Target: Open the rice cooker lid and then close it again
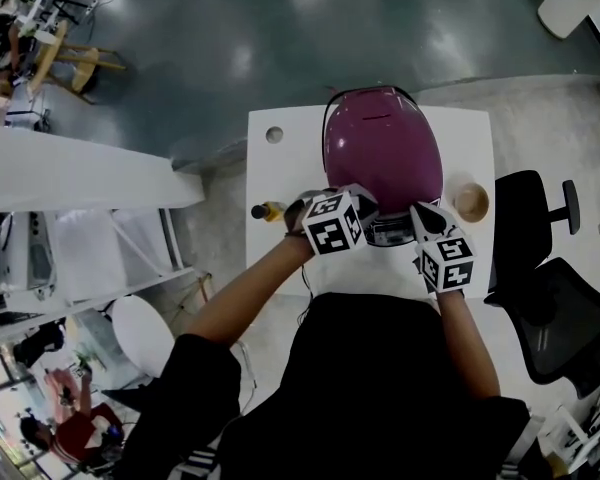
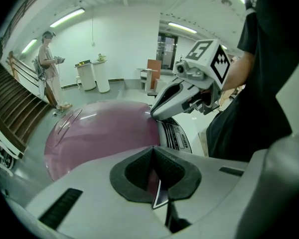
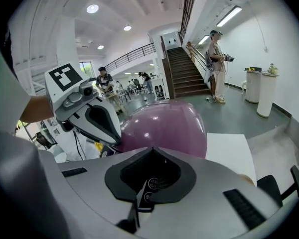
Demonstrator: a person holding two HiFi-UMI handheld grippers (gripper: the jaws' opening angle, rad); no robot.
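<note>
Now cooker (image 1: 382, 148) just beyond L gripper (image 2: 154, 176), R gripper (image 3: 145, 185).

1. We see the rice cooker (image 1: 383, 158) standing upright on the white table (image 1: 280, 183), a little toward 1 o'clock from the table's middle in the head view.
2. Its lid (image 1: 380, 143) is a glossy purple-pink dome, and it lies closed on the body.
3. A thin dark handle (image 1: 326, 118) curves along the lid's edge from 9 to 12 o'clock.
4. The pale front panel (image 2: 175, 133) carries small print and faces 6 o'clock.
</note>
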